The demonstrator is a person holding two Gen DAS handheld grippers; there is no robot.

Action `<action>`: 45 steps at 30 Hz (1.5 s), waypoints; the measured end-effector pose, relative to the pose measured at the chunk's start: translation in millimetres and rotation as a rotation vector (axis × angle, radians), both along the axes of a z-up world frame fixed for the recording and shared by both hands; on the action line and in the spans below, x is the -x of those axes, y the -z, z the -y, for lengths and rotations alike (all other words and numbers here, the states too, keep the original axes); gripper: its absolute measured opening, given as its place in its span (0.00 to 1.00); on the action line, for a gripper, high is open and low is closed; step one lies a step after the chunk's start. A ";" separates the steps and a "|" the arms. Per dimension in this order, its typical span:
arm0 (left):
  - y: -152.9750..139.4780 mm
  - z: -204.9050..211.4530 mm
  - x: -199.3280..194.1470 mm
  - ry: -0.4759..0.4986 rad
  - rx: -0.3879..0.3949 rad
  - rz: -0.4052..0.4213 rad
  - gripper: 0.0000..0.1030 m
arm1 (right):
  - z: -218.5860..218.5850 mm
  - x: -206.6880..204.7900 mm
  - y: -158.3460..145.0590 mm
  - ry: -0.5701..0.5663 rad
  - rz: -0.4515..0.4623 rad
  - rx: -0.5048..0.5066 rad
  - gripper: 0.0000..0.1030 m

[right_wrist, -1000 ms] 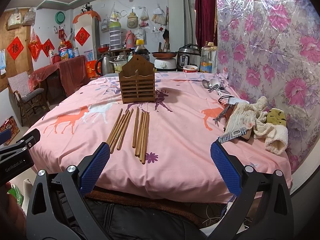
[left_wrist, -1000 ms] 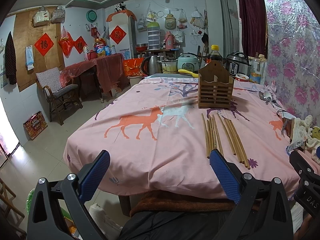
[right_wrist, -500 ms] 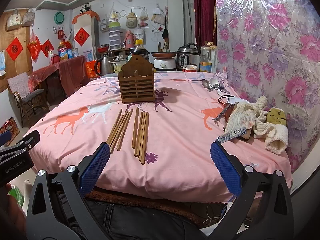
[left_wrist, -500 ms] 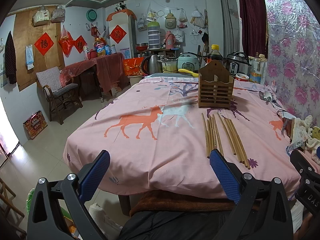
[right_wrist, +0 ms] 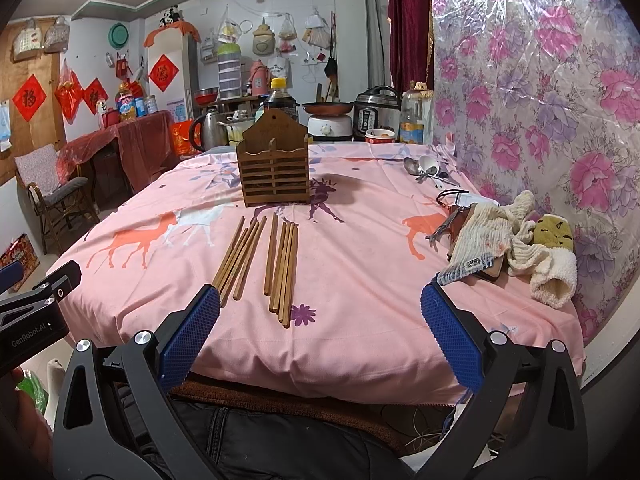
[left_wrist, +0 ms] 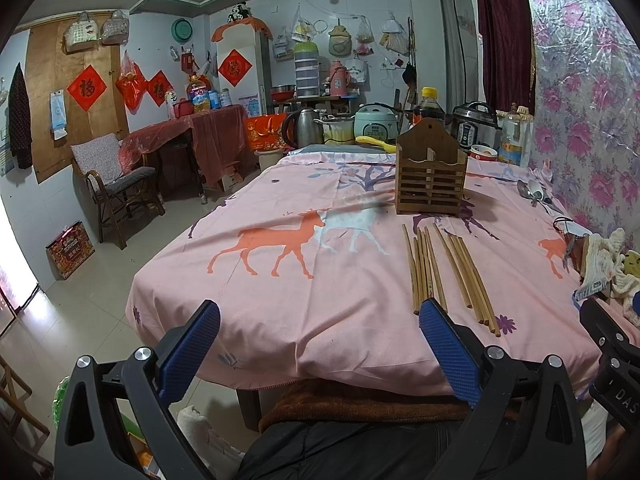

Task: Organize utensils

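Nothing is seen to have moved since the earlier frames. Left gripper (left_wrist: 320,344) and right gripper (right_wrist: 320,332) are held wide open, empty. Chopsticks (right_wrist: 260,262) lie loose on the tablecloth (right_wrist: 360,280); the wooden holder (right_wrist: 274,172) appears unfilled, so sorting is judged unstarted.

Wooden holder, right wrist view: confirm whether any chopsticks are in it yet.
No. The wooden holder stands empty, and the chopsticks all lie on the pink tablecloth in front of it.

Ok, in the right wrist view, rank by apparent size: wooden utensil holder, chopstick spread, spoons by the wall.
1. Chopstick spread, though nearness to the camera inflates it.
2. Wooden utensil holder, looking about alike.
3. Spoons, clearly smallest.
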State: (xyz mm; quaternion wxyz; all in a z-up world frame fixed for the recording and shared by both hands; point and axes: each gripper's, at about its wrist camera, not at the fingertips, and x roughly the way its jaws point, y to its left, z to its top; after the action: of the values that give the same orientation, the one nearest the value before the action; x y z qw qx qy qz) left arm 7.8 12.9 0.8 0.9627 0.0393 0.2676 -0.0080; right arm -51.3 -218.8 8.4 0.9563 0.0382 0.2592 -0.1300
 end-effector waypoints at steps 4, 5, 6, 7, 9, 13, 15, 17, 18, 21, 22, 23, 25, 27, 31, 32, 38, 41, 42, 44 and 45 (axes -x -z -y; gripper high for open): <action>0.3 0.7 0.6 0.001 -0.001 -0.001 0.95 | -0.1 -0.1 0.1 0.000 -0.001 -0.001 0.94; -0.1 0.3 0.0 0.001 -0.001 0.000 0.95 | 0.5 -0.3 -0.3 -0.001 -0.001 0.000 0.94; -0.2 0.2 -0.1 0.000 -0.001 0.000 0.95 | 0.2 -0.1 -0.1 0.000 -0.001 0.000 0.94; -0.2 0.1 -0.1 0.000 0.000 0.000 0.95 | 0.2 -0.1 -0.1 0.000 -0.001 -0.001 0.94; -0.1 0.4 0.1 0.000 0.000 -0.001 0.95 | 0.6 -0.4 -0.3 0.000 -0.001 -0.001 0.94; 0.5 0.7 0.3 0.000 0.001 -0.002 0.95 | 0.4 -0.2 -0.4 0.000 -0.001 -0.002 0.94; 0.7 1.1 1.0 0.000 0.000 -0.002 0.95 | 0.8 -0.5 -0.6 0.000 -0.001 -0.002 0.94; 0.5 1.0 0.6 0.000 0.000 -0.002 0.95 | 0.9 -0.5 -0.6 0.000 -0.001 -0.003 0.94; 0.2 0.9 0.2 0.000 0.000 -0.003 0.95 | 1.1 -0.6 -0.7 0.000 -0.001 -0.003 0.94; 0.0 1.0 0.2 0.000 0.001 -0.003 0.95 | 1.1 -0.8 -0.8 0.000 -0.002 -0.003 0.94; -0.1 1.0 0.1 0.000 0.001 -0.003 0.95 | 1.0 -0.7 -0.7 0.000 -0.002 -0.003 0.94; -0.1 1.2 0.2 0.000 0.000 -0.003 0.95 | 1.5 -0.8 -1.1 -0.001 -0.002 -0.003 0.94; -0.3 1.1 0.0 0.000 0.000 -0.004 0.95 | 1.4 -0.8 -0.8 0.000 -0.002 -0.004 0.94; -0.3 1.2 -0.1 -0.001 0.002 -0.005 0.95 | 2.0 -1.0 -1.2 0.000 -0.001 -0.006 0.94; 1.8 -0.7 -0.2 -0.003 0.011 -0.021 0.95 | 4.0 -1.6 -1.2 0.003 -0.002 -0.016 0.94; 3.7 -2.6 -0.9 -0.006 0.013 -0.030 0.95 | 5.1 -1.9 -0.9 0.005 -0.002 -0.020 0.94; 18.0 -17.1 -14.0 -0.033 0.025 -0.093 0.95 | 21.1 2.2 6.1 0.048 -0.005 -0.077 0.94; 24.1 -20.3 -23.3 -0.026 0.023 -0.126 0.95 | 26.7 -1.2 4.5 0.051 -0.007 -0.082 0.94; 26.2 -19.8 -25.6 -0.022 0.024 -0.139 0.95 | 28.6 -4.2 3.9 0.047 -0.011 -0.085 0.94; 29.6 -19.6 -30.2 -0.014 0.026 -0.164 0.95 | 30.1 -10.3 7.1 0.039 -0.032 -0.090 0.94; 31.3 -19.5 -32.9 -0.009 0.027 -0.177 0.95 | 30.9 -14.2 9.7 0.038 -0.045 -0.092 0.94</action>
State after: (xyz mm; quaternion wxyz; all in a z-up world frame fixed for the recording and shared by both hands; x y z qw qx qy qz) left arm 40.7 32.4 -30.5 0.9358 0.0242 0.3515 -0.0109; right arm -37.1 -249.8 -1.3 0.9448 0.0842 0.2856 -0.1369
